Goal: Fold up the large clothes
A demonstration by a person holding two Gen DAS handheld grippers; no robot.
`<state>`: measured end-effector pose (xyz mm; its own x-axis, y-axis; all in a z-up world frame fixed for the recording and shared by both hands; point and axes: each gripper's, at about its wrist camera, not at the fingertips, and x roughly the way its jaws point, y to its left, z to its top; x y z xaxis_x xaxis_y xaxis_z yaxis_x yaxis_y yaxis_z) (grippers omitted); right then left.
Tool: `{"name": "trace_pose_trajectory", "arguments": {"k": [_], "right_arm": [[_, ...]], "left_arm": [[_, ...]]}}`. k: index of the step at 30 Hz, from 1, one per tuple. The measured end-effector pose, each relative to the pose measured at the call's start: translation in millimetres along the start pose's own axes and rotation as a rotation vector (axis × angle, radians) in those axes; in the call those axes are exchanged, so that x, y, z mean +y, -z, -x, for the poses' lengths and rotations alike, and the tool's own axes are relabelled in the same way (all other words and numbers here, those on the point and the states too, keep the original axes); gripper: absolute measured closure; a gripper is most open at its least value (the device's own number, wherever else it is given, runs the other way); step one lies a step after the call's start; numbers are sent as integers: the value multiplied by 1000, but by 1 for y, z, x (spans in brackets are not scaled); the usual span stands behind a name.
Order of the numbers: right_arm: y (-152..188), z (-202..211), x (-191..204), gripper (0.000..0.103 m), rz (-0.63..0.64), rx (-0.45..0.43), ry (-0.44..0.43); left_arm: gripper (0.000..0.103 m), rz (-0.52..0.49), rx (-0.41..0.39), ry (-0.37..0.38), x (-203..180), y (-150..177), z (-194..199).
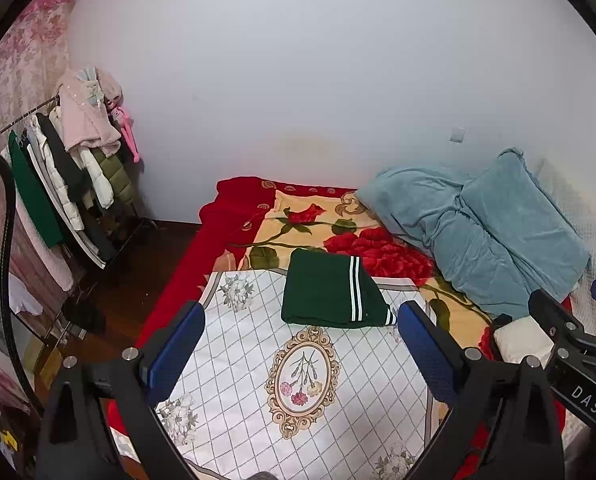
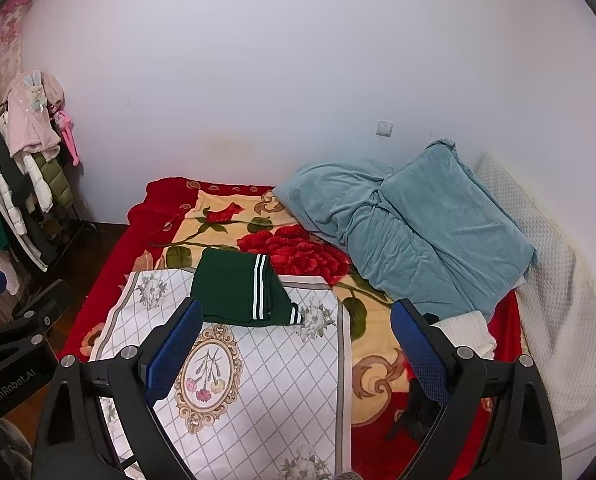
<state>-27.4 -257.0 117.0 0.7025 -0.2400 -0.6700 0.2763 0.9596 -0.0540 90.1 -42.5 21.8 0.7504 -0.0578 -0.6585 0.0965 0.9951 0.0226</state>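
A dark green garment with white stripes lies folded into a compact rectangle at the far edge of a white floral cloth spread on the bed. It also shows in the right wrist view, on the same cloth. My left gripper is open and empty, held above the cloth, short of the garment. My right gripper is open and empty, also above the cloth and short of the garment. The right gripper shows at the right edge of the left wrist view.
The bed carries a red rose-pattern blanket, a rumpled blue quilt at the back right and a white folded item beside it. A rack of hanging clothes stands at the left on the dark floor. A white wall lies behind.
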Motion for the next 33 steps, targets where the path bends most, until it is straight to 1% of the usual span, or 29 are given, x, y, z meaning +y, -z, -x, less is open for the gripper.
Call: {"name": "trace_pose_trajectory", "arguments": {"k": [19,28,33], "right_arm": [[12,1,0,7,4,7,-6],[28,6,0,7,5,10,-1],[30,6,2,7,8,12,-1]], "left_arm": [[5,-5,13,-4,-1,9,7],[5,-5,20,-2,0,12,8],[5,-3,1,-2,6,15,11]]}}
